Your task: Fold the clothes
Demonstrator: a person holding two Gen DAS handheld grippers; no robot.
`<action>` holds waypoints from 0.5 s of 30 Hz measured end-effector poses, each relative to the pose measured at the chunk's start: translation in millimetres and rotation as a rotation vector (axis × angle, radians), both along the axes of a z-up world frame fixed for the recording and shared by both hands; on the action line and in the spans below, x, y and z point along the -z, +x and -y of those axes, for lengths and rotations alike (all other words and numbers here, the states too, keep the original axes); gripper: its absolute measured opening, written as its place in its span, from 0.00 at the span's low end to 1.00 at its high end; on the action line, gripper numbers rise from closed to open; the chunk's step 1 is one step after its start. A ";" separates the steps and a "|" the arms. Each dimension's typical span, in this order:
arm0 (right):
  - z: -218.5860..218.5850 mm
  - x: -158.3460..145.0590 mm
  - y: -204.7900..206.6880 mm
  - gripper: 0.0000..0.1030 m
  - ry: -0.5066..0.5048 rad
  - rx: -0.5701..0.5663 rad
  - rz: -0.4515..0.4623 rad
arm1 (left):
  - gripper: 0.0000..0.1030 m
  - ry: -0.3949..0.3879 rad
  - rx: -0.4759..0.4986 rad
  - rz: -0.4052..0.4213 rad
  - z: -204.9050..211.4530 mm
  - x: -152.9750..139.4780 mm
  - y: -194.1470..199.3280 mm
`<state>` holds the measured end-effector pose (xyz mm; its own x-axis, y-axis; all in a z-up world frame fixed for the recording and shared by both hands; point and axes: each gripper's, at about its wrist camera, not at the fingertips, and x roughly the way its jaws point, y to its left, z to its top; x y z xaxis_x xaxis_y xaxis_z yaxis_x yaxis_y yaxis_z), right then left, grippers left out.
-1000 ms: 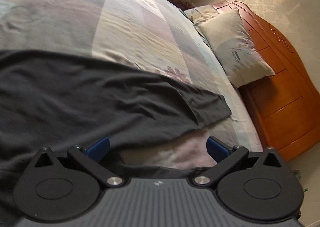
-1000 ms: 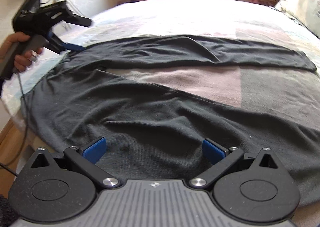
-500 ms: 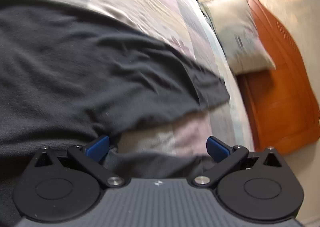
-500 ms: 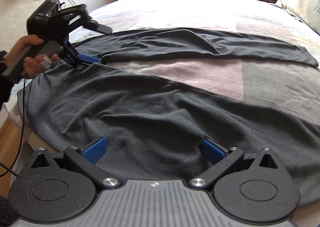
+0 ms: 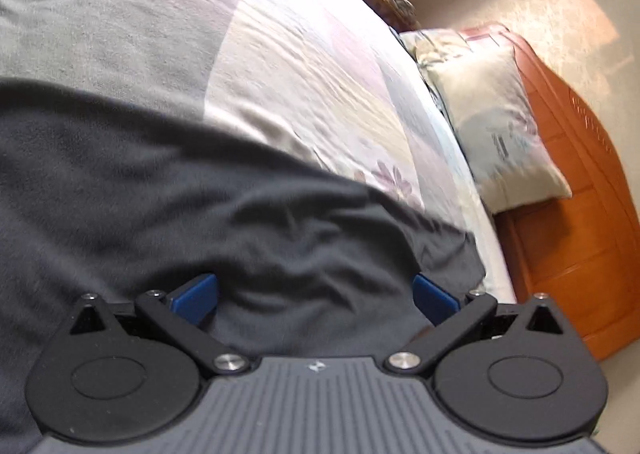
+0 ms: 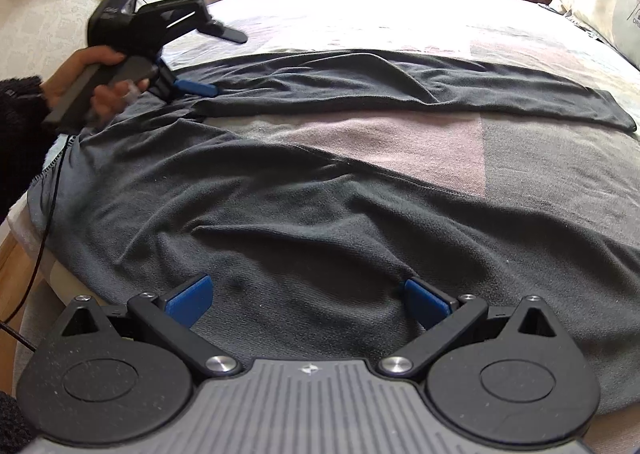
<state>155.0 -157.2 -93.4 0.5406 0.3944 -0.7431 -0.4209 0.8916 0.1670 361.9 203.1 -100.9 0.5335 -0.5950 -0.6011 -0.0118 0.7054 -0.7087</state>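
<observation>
dark trousers [image 6: 320, 182] lay spread across the frame centre. left gripper [image 6: 208, 62] and right gripper [image 6: 306, 296] were both wide open, holding nothing. best practice: pinch the waistband edge fully before lifting.

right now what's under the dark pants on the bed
The dark pants lie spread on a patchwork bedspread, which shows between the two legs. Whatever lies beneath the fabric itself is covered.
</observation>
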 end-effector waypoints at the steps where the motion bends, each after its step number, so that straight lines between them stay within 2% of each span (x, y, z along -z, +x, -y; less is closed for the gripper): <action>1: 0.5 -0.4 -0.6 1.00 0.000 0.000 0.002 | 0.99 0.001 -0.004 -0.010 0.0 -2.7 2.7; 6: 3.5 0.2 -0.1 1.00 0.012 0.001 0.000 | 0.99 0.041 0.078 0.045 17.0 -28.9 -1.4; 8: 2.2 0.5 0.9 1.00 0.006 -0.001 0.003 | 0.99 0.133 0.114 0.014 31.8 -26.0 3.7; 11: 2.1 -0.6 -0.8 1.00 -0.007 -0.012 0.017 | 0.99 0.307 0.094 -0.004 40.7 -10.1 14.7; 13: 4.5 -2.1 -1.7 1.00 -0.010 -0.010 0.027 | 0.99 0.309 0.050 0.030 37.8 -11.3 18.6; 15: 8.9 -5.4 -1.8 1.00 -0.006 -0.002 0.040 | 0.99 0.306 0.000 -0.004 37.0 -19.9 23.1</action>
<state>153.1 -166.1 -87.9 0.5692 0.3910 -0.7233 -0.4292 0.8916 0.1443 385.0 166.1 -81.0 0.5310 -0.3861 -0.7543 -0.0145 0.8859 -0.4637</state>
